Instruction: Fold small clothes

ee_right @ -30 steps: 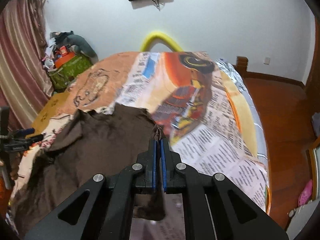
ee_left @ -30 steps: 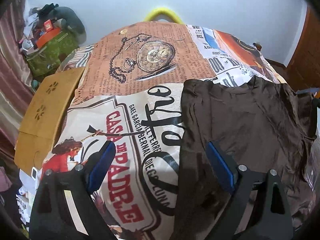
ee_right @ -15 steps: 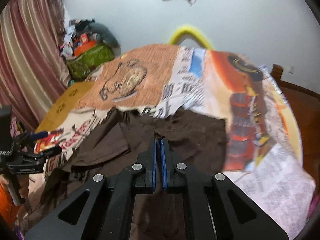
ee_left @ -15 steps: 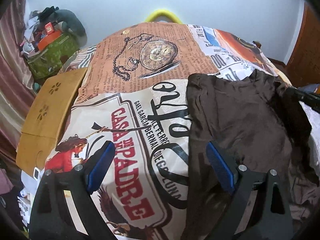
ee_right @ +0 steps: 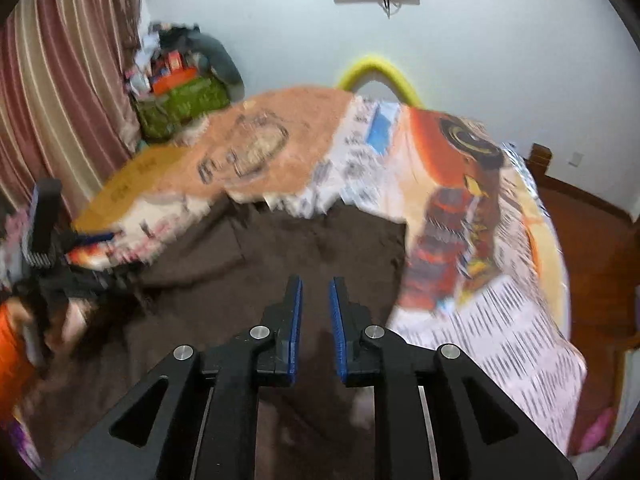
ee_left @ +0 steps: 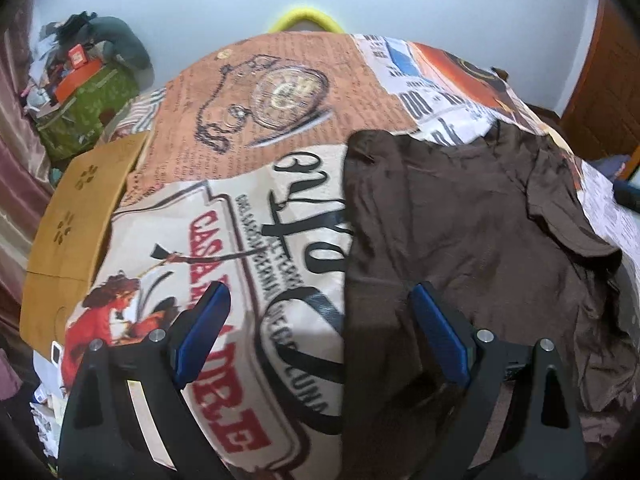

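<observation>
As the right gripper lets go, its jaws have just been opening to a narrow gap with nothing between them, and the brown shirt it carried leftward a second ago now lies folded over on itself on the bed, its right side doubled across the middle. That looks like one fold done, though the right view is blurred, so how neatly the edge landed is hard to say. Over on the other side the left gripper hangs wide open and empty above the shirt's left edge, one finger over the cloth. A printed newspaper-pattern bedspread covers the bed; a curtain, a green bag and a plain wall lie beyond.
</observation>
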A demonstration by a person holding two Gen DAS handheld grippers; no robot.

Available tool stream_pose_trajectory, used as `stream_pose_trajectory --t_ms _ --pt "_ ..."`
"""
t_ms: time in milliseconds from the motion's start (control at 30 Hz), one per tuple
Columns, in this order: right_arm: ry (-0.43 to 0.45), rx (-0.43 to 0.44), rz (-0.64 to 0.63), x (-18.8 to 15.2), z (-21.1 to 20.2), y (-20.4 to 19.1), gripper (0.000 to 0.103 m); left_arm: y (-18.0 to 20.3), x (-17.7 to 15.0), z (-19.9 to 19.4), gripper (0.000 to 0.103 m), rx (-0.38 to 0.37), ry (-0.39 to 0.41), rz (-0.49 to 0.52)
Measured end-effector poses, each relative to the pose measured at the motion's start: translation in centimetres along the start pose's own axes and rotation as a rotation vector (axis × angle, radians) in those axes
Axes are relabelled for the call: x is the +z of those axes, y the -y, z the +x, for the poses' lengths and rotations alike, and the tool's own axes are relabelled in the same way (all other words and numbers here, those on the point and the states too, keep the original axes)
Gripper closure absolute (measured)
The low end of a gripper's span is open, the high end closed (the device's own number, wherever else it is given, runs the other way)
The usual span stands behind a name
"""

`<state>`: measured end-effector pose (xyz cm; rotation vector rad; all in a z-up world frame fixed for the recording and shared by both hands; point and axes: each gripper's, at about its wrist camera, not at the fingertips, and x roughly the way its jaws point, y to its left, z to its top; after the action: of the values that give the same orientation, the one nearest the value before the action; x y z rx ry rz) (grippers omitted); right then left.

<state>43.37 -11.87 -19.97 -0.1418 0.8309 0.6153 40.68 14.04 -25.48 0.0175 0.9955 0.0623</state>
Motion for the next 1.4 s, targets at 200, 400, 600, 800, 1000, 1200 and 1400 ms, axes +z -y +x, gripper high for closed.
stream_pose_trajectory --t_ms 200,400,600,800,1000,1200,1400 --pt "-0.121 0.018 -0.028 -3.4 2.7 -0.1 0.088 1.7 -0.2 1.8 0.01 -0.002 -0.057 0.028" --pt "-0.118 0.036 0.006 -3.2 5.2 0.3 0.086 1.9 0.3 3.5 0.001 -0.031 -0.084 -0.001" --pt "-0.12 0.043 0.041 -3.1 4.9 0.3 0.083 0.8 0.1 2.8 0.001 -0.032 -0.097 -0.042" --pt "-0.091 0.031 0.047 -3.2 1.3 0.1 0.07 0.6 -0.6 -2.8 0.001 0.022 -0.014 -0.008" --pt "0.013 0.018 0.055 -3.1 -5.5 -0.8 0.065 1.1 -2.3 -10.8 0.001 0.055 0.112 0.034" --pt "0.09 -0.002 0.04 -3.8 -12.0 -2.9 0.057 1.4 -5.2 -17.8 0.001 0.054 0.197 0.051" --pt "0.112 -0.025 0.018 -6.2 -15.5 -4.4 0.05 0.6 -8.5 -19.5 0.001 0.039 0.155 0.014"
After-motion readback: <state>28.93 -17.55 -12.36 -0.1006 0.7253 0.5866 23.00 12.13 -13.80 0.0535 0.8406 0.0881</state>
